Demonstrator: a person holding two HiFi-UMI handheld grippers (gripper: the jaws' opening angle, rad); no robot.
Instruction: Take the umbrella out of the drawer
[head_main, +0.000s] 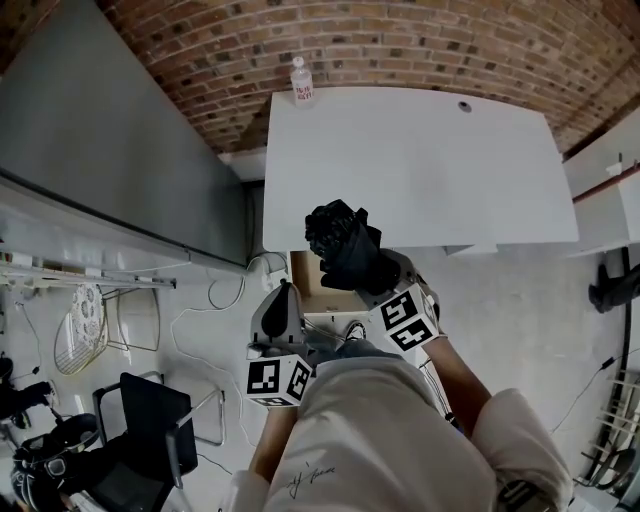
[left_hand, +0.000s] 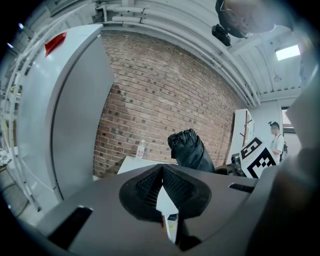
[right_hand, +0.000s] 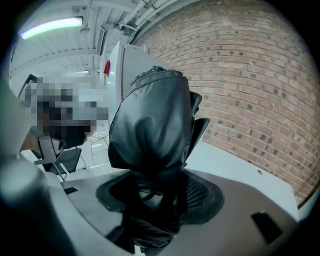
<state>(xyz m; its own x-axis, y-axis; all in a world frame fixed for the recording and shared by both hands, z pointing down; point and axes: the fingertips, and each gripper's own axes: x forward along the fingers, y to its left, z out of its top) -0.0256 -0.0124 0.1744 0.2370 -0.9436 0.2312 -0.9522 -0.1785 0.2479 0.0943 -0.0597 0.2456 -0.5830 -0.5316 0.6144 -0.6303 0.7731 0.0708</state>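
Brick wall (head_main: 400, 40), white table (head_main: 420, 170), blk chair (head_main: 150, 420)

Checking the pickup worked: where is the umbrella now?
Head view, centre: the umbrella is clamped in the right gripper, at the near edge of the white desk, by the open drawer.

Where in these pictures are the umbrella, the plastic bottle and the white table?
umbrella (head_main: 338, 240): head view, on its folded black fabric.
plastic bottle (head_main: 301, 82): head view, on the middle of its body.
white table (head_main: 420, 170): head view, on its bare top.
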